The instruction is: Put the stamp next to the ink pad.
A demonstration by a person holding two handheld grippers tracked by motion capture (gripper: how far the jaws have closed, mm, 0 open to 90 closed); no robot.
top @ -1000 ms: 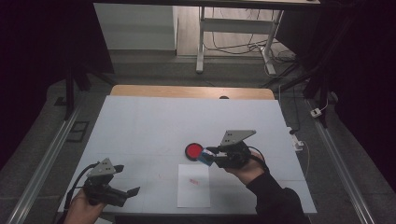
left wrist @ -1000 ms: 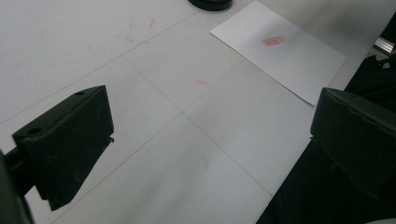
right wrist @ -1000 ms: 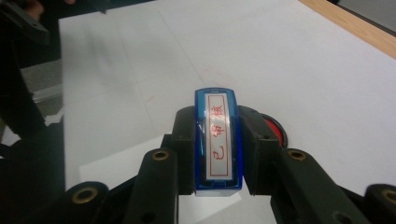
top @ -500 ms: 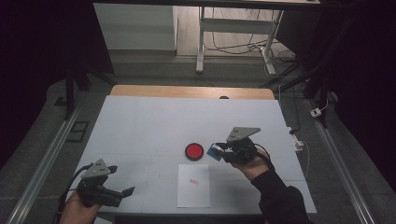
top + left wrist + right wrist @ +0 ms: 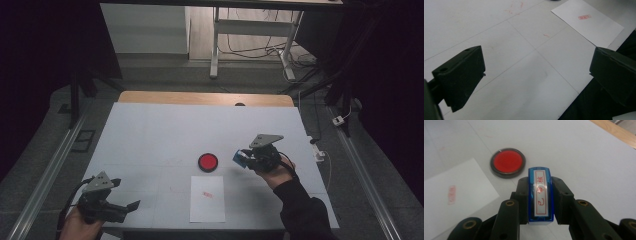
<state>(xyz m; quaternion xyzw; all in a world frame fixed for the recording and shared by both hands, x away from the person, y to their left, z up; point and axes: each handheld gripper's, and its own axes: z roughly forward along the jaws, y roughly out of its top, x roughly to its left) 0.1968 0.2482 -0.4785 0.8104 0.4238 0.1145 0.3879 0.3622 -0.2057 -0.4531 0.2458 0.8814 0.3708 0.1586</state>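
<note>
Clamping a blue stamp (image 5: 541, 195), the right hand-held gripper (image 5: 540, 200) reveals red lettering; left hand-held gripper (image 5: 536, 75) wide.

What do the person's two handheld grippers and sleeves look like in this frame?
Both are black. The left gripper carries a grey three-cornered plate on top, trails a black cable, and has blocky black fingers. The right gripper bears the same grey plate; its black fingers hang on linkage arms with brass-coloured pivots. The right arm wears a dark long sleeve.
</note>
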